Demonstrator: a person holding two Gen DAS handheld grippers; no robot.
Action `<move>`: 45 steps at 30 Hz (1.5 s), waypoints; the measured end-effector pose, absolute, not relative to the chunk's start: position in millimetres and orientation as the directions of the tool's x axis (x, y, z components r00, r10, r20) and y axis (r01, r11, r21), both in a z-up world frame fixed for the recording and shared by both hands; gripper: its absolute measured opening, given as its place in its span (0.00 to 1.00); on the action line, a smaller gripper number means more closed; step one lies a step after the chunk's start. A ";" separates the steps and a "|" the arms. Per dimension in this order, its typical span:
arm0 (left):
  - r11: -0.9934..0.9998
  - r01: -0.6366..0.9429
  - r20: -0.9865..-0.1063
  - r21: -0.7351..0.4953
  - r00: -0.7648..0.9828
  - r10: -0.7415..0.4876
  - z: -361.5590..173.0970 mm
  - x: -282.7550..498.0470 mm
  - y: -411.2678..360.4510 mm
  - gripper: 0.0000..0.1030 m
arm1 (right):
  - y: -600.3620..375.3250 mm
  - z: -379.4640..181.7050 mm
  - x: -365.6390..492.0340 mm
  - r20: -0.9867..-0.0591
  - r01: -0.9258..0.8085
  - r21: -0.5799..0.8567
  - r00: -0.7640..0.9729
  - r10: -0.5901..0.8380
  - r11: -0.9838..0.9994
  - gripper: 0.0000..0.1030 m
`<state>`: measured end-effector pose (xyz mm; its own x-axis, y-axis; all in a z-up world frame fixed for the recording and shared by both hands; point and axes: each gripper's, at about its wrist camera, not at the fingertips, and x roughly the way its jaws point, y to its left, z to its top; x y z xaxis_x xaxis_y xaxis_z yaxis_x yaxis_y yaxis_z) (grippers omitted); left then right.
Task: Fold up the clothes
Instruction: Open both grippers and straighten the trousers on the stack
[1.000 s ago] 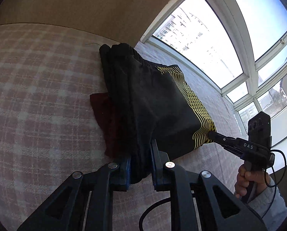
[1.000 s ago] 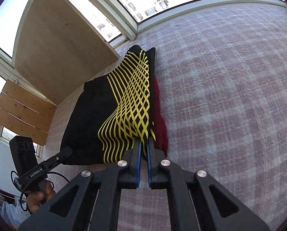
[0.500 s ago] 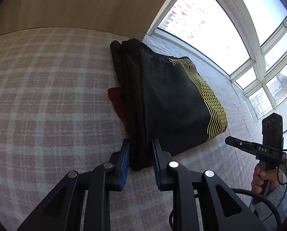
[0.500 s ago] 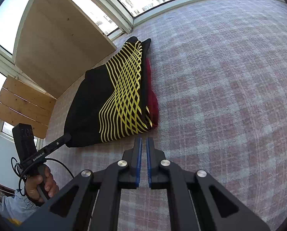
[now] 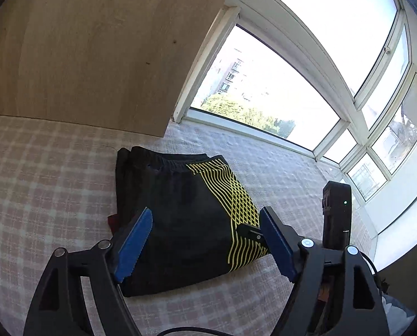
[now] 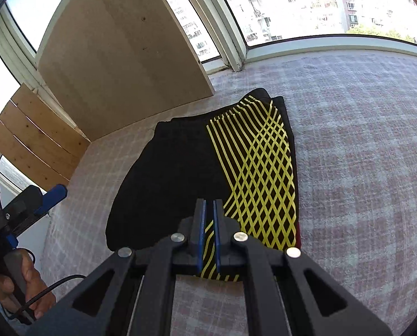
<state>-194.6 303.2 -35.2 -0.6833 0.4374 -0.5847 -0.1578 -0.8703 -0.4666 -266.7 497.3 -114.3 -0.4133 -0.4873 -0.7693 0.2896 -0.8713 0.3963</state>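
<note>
Left wrist view: low and close over the checked bedding [image 5: 54,184], facing the windows [image 5: 264,89]. Right wrist view: higher, angled down, facing the wooden board [image 6: 119,56]. Shared: the folded black shorts [image 5: 186,218] [image 6: 174,173], board, windows.

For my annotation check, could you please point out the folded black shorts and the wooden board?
Folded black shorts [image 6: 180,173], right wrist view, plain black panel.
Wooden board [image 5: 91,50], left wrist view, middle of its face.

Left tongs [image 5: 205,240] gape wide — right tongs [image 6: 209,233] nearly closed, pads a sliver apart, gripping nothing.
</note>
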 end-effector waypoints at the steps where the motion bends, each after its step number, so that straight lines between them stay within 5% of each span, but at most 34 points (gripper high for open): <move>1: -0.876 -0.164 -0.603 -0.454 -0.667 0.438 -44.7 -203.7 315.0 0.75 | 501.1 -124.8 -265.3 -0.780 0.277 0.392 -0.406 -0.476 -0.878 0.05; 6: -0.892 -0.099 -0.686 -0.441 -0.603 0.407 -99.2 -225.6 321.3 0.73 | 525.8 -136.4 -245.0 -0.747 0.267 0.416 -0.445 -0.494 -0.869 0.02; 9: -0.931 -0.083 -0.728 -0.356 -0.600 0.332 -120.1 -224.0 314.8 0.62 | 519.2 -131.7 -243.1 -0.772 0.293 0.350 -0.448 -0.451 -0.890 0.02; 13: -0.974 -0.182 -0.752 -0.133 -0.621 0.219 -121.1 -211.9 340.8 0.62 | 498.0 -105.2 -254.5 -0.771 0.314 0.270 -0.496 -0.400 -0.910 0.07; 19: -0.973 -0.130 -0.744 -0.191 -0.628 0.230 -119.6 -211.3 333.5 0.62 | 449.4 -96.5 -287.4 -0.762 0.383 0.107 -0.561 -0.323 -0.918 0.44; 27: -0.979 -0.130 -0.744 -0.157 -0.637 0.203 -119.9 -202.3 333.7 0.67 | 446.6 -122.9 -274.3 -0.761 0.386 -0.019 -0.604 -0.237 -0.923 0.52; 45: -0.992 -0.079 -0.778 -0.095 -0.616 0.124 -111.0 -194.8 316.4 0.68 | 483.1 -120.0 -227.0 -0.743 0.314 -0.011 -0.637 -0.202 -0.949 0.53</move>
<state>-194.8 316.4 -111.0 -0.6159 0.1239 -0.7780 -0.0793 -0.9923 -0.0952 -227.0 483.1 -120.0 -0.6375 -0.2023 -0.7434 0.3141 -0.9493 -0.0109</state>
